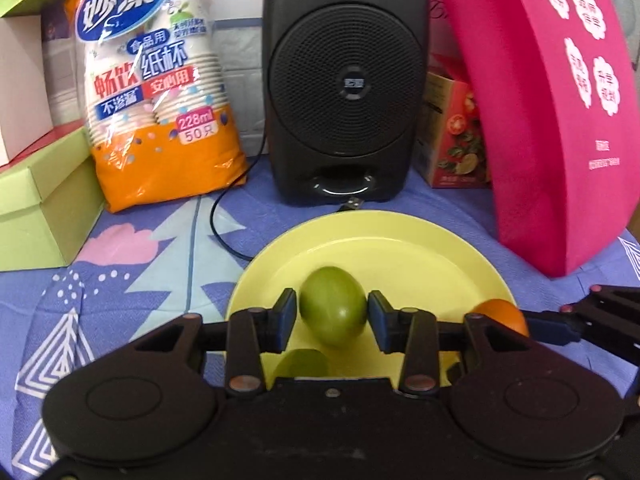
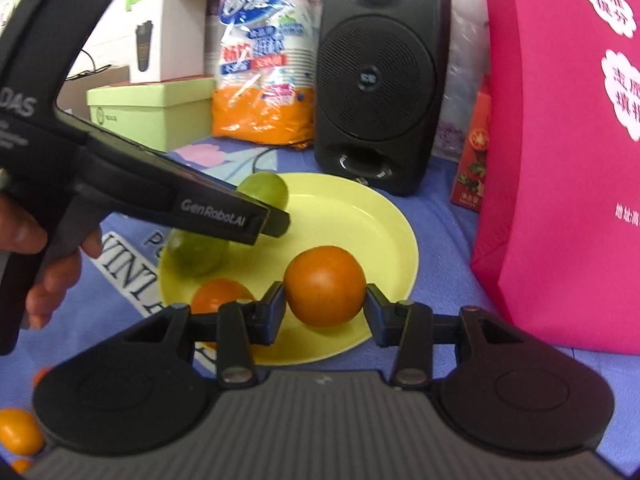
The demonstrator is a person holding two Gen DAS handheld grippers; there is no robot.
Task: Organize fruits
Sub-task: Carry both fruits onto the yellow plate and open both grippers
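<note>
A green fruit lies on the yellow plate between the pads of my left gripper. The jaws stand open, with a thin gap at the left pad. A second green fruit shows under the gripper. My right gripper is shut on an orange fruit just above the plate. Another orange fruit and two green fruits sit on the plate's left side. The left gripper, held by a hand, reaches in from the left.
Behind the plate stand a black speaker with its cable, an orange pack of paper cups, a pink bag, a red carton and a green box. Small orange fruits lie on the cloth at the near left.
</note>
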